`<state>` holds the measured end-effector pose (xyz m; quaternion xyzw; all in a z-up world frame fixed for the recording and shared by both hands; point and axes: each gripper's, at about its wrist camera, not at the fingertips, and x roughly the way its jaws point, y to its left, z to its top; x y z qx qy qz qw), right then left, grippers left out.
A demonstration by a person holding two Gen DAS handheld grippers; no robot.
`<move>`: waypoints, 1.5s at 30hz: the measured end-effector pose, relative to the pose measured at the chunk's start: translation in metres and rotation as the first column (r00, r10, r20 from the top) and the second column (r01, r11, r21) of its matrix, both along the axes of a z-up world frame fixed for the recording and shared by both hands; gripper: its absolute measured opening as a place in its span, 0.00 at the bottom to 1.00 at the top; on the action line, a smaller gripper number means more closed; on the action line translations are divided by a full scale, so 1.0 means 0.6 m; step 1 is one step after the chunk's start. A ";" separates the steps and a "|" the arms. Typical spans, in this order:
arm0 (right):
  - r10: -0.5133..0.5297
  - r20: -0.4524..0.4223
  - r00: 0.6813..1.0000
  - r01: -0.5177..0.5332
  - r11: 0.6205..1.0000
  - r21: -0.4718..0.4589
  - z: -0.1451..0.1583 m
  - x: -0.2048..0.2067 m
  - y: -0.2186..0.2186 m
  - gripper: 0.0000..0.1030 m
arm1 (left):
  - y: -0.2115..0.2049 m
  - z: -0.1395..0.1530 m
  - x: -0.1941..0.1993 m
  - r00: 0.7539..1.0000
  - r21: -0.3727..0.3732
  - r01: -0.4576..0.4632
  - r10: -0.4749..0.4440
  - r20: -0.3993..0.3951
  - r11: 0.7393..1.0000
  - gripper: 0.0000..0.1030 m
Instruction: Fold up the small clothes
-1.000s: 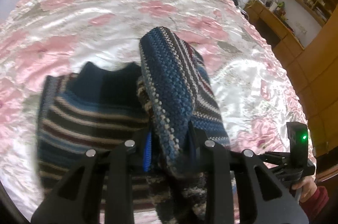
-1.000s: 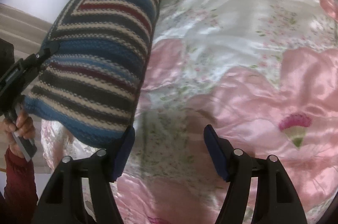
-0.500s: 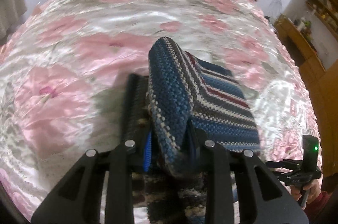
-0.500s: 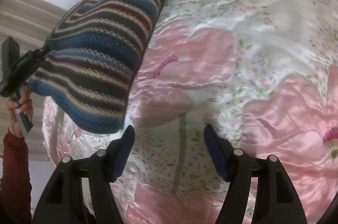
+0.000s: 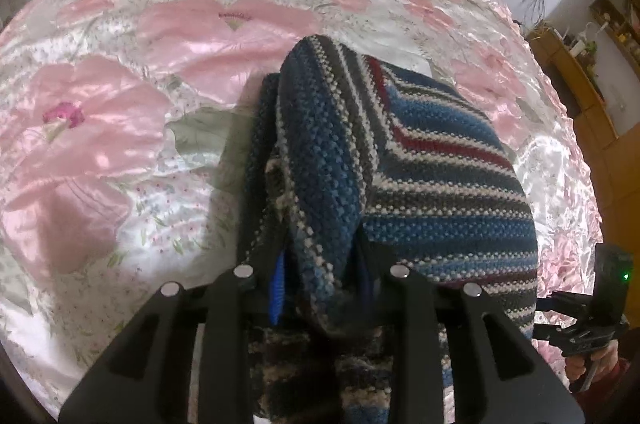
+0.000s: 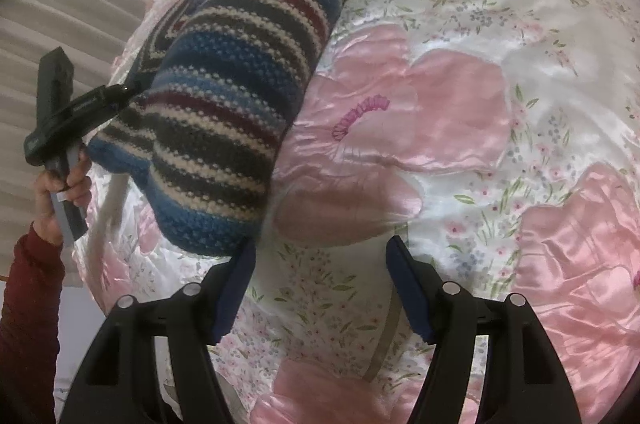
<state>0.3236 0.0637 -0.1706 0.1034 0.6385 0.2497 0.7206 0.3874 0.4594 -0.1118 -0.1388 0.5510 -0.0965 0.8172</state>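
above the floral bedspread (image 5: 120, 143), left gripper (image 5: 324, 284) clamps the striped knit (image 5: 420, 163) (folded double); right gripper (image 6: 320, 288) gapes, holding nothing.

blue-striped sweater (image 5: 440, 183), pink floral bedspread (image 5: 160, 43) (satin sheen)

One striped knit garment (image 5: 432, 159), two claws, one bedspread (image 6: 460, 111)

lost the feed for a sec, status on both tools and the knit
Left tool shut on striped knit, held folded above bedspread. Right tool open, empty. Nothing in the way.
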 end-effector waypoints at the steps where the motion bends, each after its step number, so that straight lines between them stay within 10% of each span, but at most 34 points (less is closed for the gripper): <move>1: -0.003 -0.004 1.000 0.003 1.000 0.005 0.000 0.000 0.002 0.67 | 0.002 0.004 -0.002 1.000 -0.009 -0.001 0.001 -0.004 1.000 0.31; 11: -0.031 0.008 1.000 0.030 0.996 0.086 0.061 0.004 0.037 0.69 | -0.006 0.102 -0.120 0.998 0.022 0.028 -0.029 0.048 0.999 0.65; 16: -0.031 -0.023 0.999 0.033 0.995 0.090 0.052 0.005 0.075 0.69 | -0.025 0.077 -0.141 0.998 0.085 0.058 -0.058 0.005 0.995 0.64; 19: -0.026 -0.040 0.999 0.029 0.997 0.068 0.036 0.002 0.091 0.69 | -0.017 0.047 -0.137 0.998 0.085 0.049 -0.045 -0.047 0.995 0.15; 21: -0.027 -0.056 0.998 0.031 0.998 0.064 0.027 -0.002 0.096 0.68 | 0.005 0.033 -0.134 0.997 0.034 0.001 0.001 -0.079 0.999 0.10; 32: -0.021 -0.067 0.998 0.027 0.996 0.090 0.011 -0.007 0.094 0.68 | 0.039 -0.009 -0.137 0.995 0.041 -0.037 0.041 -0.088 0.998 0.10; 40: -0.062 -0.117 0.991 0.079 0.985 0.154 -0.002 0.018 0.090 0.70 | 0.038 0.004 -0.151 0.997 0.034 -0.039 0.041 -0.070 0.999 0.33; 45: -0.082 -0.155 0.985 0.105 0.983 0.151 -0.016 0.023 0.089 0.35 | 0.043 -0.008 -0.149 0.993 0.016 -0.058 0.059 -0.098 0.998 0.36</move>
